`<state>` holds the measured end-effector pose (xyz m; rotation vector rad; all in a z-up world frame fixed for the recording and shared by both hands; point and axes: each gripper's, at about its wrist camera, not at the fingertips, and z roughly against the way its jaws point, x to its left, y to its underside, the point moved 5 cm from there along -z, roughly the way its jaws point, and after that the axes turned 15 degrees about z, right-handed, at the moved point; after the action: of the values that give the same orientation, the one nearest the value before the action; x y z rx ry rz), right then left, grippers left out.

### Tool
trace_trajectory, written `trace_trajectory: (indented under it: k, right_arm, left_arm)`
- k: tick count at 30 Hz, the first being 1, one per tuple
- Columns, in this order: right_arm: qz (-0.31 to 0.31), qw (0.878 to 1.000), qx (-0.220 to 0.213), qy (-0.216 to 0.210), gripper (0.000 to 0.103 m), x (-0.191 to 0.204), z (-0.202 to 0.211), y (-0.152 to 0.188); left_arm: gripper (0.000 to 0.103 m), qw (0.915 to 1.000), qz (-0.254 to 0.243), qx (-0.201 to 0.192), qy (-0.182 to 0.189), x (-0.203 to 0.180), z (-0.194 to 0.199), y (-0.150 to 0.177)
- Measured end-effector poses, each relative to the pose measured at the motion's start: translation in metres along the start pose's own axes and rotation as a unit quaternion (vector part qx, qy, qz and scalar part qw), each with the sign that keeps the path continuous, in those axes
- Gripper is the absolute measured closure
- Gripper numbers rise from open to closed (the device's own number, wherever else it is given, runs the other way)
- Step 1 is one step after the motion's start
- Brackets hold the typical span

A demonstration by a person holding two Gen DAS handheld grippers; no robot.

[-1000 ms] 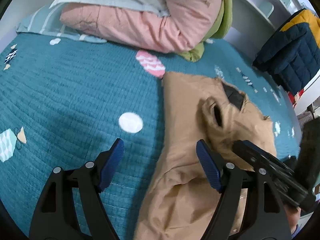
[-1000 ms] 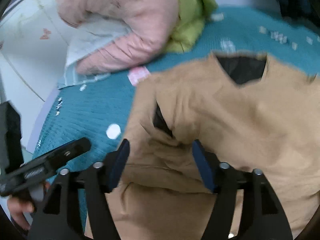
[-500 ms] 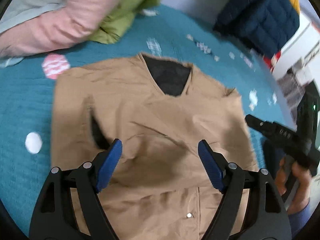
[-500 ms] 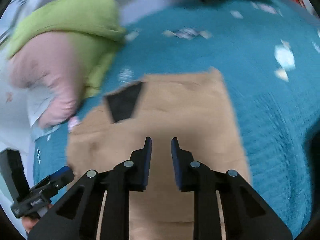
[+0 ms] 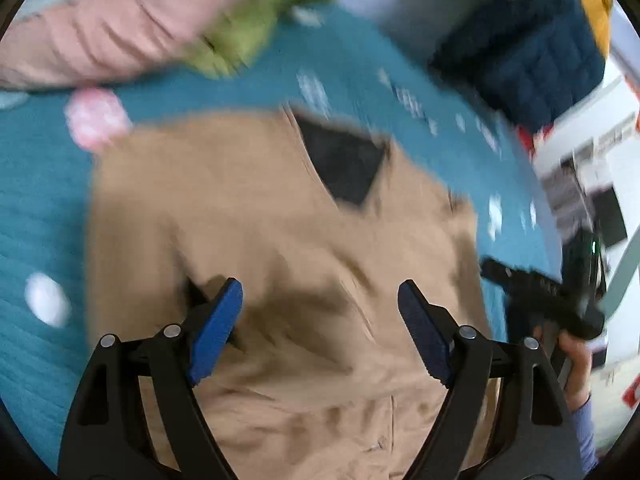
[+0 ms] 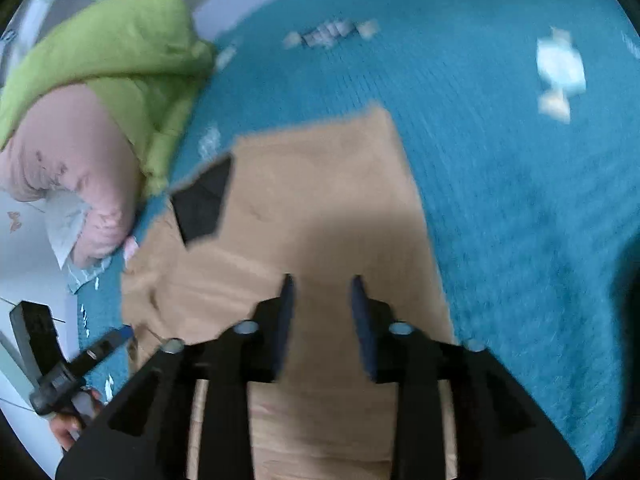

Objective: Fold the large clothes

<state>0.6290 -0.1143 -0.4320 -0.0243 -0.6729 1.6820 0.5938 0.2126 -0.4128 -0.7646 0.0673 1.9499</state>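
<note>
Tan jacket (image 5: 256, 216): spread flat on the teal quilt (image 6: 520, 184), black lining at the neck.
Left gripper (image 5: 320, 320): jaws wide, opening, over the jacket, gripping nothing.
Right gripper (image 6: 322, 312): jaws part-open, opening, only cloth beneath.
Left view only: navy coat (image 5: 532, 48) at 1 o'clock.
Right view only: bare quilt toward 3 o'clock.
Both views: pink and green bedding (image 6: 80, 120).

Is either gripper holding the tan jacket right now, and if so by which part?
Neither. The left gripper hangs above the tan jacket, jaws opening, pinching nothing. The right gripper is opening too, no cloth between its pads.
</note>
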Motion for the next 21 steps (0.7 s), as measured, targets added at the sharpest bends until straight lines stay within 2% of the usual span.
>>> trace_trajectory:
  k: [2, 4, 7, 11, 16, 21]
  right_arm:
    - [0.017, 0.999, -0.011, 0.025, 0.056, 0.001, 0.005, -0.019]
    - [0.03, 0.998, -0.005, 0.062, 0.056, -0.005, 0.0, -0.038]
    - [0.024, 0.997, 0.008, 0.079, 0.054, -0.016, -0.011, -0.054]
    - [0.025, 0.994, 0.028, 0.104, 0.05, -0.026, -0.03, -0.072]
    - [0.009, 0.994, 0.046, 0.101, 0.049, -0.035, -0.051, -0.082]
    - [0.02, 0.99, 0.078, 0.113, 0.049, -0.039, -0.071, -0.081]
  left_arm:
    - [0.017, 0.9984, 0.019, -0.024, -0.048, 0.024, 0.011, -0.032]
    - [0.017, 0.9944, 0.034, -0.017, -0.098, 0.048, 0.007, -0.053]
    - [0.017, 0.9876, 0.057, -0.012, -0.146, 0.074, -0.004, -0.074]
    - [0.017, 0.9835, 0.058, 0.013, -0.17, 0.091, -0.025, -0.087]
    - [0.017, 0.9824, 0.075, 0.045, -0.165, 0.101, -0.052, -0.088]
    - [0.017, 0.9791, 0.046, 0.059, -0.189, 0.098, -0.066, -0.084]
